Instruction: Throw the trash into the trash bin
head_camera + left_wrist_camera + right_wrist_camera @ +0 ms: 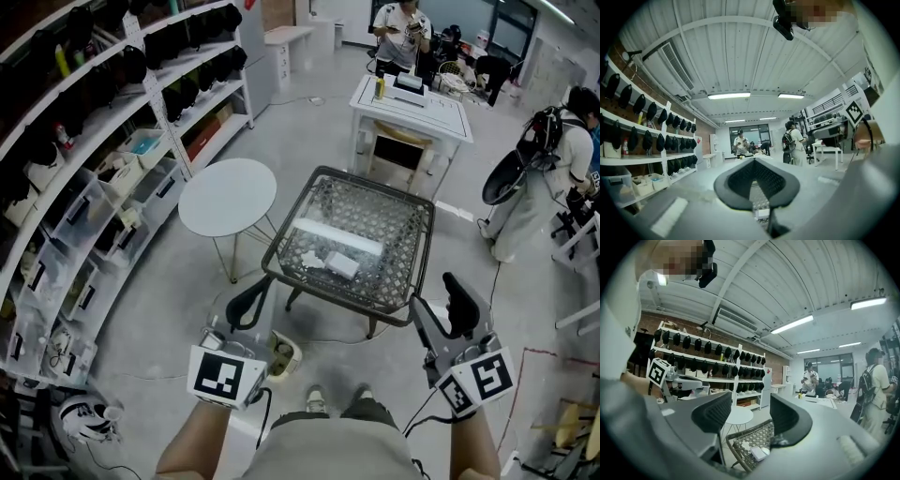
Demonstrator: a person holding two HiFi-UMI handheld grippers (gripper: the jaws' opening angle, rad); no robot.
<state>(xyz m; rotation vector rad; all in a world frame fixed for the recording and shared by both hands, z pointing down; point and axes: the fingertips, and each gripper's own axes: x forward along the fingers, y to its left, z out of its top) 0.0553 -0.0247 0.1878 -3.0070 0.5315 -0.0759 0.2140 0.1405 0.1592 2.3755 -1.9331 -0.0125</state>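
Note:
A wire-mesh table (412,214) with a raised rim stands on the floor in front of me. On it lies white trash: a long strip (337,236), a small box (342,265) and crumpled paper (309,258). The box (758,453) also shows in the right gripper view, between and beyond the jaws. My left gripper (246,302) hovers at the table's near left corner, fingertips together, nothing in it. My right gripper (445,309) is at the near right corner, jaws apart and empty. Both point level over the table. I see no trash bin that I can name as such.
A round white table (228,197) stands left of the mesh table. Shelves with bins and black caps (94,178) line the left wall. A white desk (412,112) and people are further back and right. A small pale round object (284,354) lies on the floor by my feet.

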